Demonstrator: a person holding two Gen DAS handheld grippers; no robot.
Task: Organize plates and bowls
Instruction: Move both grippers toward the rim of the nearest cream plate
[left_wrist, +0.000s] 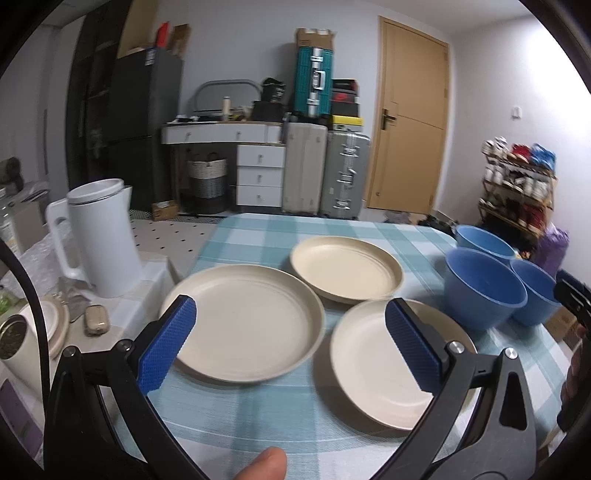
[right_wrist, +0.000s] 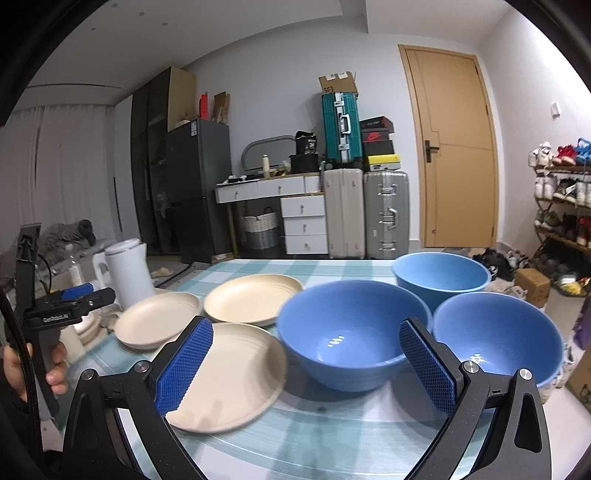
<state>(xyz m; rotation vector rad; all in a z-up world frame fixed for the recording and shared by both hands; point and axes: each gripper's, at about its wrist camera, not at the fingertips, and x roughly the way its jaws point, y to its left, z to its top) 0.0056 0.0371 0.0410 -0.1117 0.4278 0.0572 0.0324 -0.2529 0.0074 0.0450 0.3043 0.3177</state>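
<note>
Left wrist view: left gripper (left_wrist: 290, 345) hangs above the surface (left_wrist: 258, 417) w/ blue-padded fingers (left_wrist: 166, 347) spread wide, holding nothing. Three cream plates sit on the blue-checked cloth: left plate (left_wrist: 245, 321) under the left finger, far plate (left_wrist: 345, 269) behind, near plate (left_wrist: 384, 365) under the right finger. Near plate's rim is just beside the other two; can't tell if they touch. To the right, three blue bowls in a tight cluster: front bowl (left_wrist: 484, 288), back bowl (left_wrist: 482, 240), right bowl (left_wrist: 535, 291). White kettle (left_wrist: 99, 236) stands at left, off the cloth. A thumb tip (left_wrist: 267, 461) shows at bottom edge.

Right wrist view: right gripper (right_wrist: 306, 365) has fingers (right_wrist: 184, 365) wide apart, empty, framing the middle blue bowl (right_wrist: 351, 332). The other two bowls are behind it and to its right, plates to its left. Left gripper shows at far left, held in a hand (right_wrist: 22, 365).
</note>
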